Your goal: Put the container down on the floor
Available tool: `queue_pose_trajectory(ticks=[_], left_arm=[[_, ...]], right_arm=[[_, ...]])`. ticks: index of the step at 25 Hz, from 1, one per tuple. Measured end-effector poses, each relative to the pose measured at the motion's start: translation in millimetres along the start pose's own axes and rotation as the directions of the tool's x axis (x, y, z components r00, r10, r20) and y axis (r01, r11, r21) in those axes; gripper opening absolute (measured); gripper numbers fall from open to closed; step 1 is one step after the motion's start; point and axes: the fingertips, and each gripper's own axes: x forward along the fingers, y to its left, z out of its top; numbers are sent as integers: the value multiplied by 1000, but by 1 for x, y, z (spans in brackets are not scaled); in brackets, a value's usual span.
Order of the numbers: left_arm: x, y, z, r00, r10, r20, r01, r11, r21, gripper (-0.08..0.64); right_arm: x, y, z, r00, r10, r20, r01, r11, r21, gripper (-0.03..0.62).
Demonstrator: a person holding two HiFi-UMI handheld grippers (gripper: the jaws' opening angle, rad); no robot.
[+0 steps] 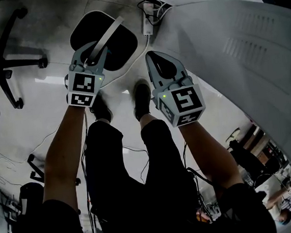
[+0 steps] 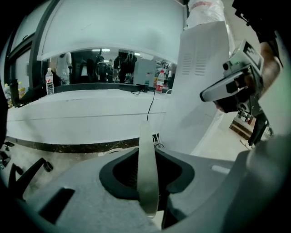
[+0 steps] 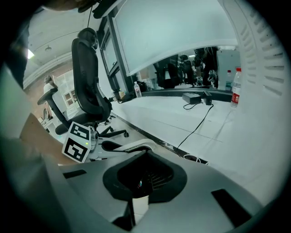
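A black container (image 1: pixel 123 41) with a pale rim is seen from above, over the floor in front of my feet. Its white handle (image 1: pixel 108 32) arches up from it. My left gripper (image 1: pixel 97 50) is shut on that handle. In the left gripper view the handle (image 2: pixel 148 168) runs as a white strip between the jaws. I cannot tell whether the container touches the floor. My right gripper (image 1: pixel 155 56) hovers just right of the container, shut and with nothing in it. In the right gripper view the left gripper's marker cube (image 3: pixel 77 142) and the handle (image 3: pixel 132 146) show at left.
An office chair base (image 1: pixel 8 65) stands on the floor at left. A power strip (image 1: pixel 147 22) with cables lies beyond the container. A white panel (image 1: pixel 241 48) fills the right side. My shoes (image 1: pixel 143 98) stand just behind the grippers. Water bottles (image 2: pixel 49 81) stand on a desk.
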Motion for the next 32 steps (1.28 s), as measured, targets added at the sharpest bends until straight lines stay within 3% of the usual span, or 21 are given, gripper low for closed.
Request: queue_pose_trajectory(ticks=[6, 16, 20, 28, 32], left_arm=[[-11, 3, -15, 999, 23, -28, -23, 1000, -4, 98], [-18, 1, -21, 999, 39, -7, -39, 999, -5, 103], [-22, 8, -26, 999, 53, -14, -53, 998, -44, 155], [-29, 3, -33, 996, 34, -81, -35, 999, -9, 196], [-40, 8, -28, 992, 84, -95, -84, 996, -2, 202]], right_arm=[[-3, 7, 0, 1000, 6, -5, -6, 1000, 9, 8], [-11, 14, -15, 999, 13, -38, -12, 1000, 23, 8], [-14, 14, -19, 999, 20, -44, -19, 1000, 21, 8], [-25, 20, -20, 998, 30, -48, -30, 999, 17, 8], [-33, 20, -17, 998, 25, -51, -24, 1000, 15, 8]])
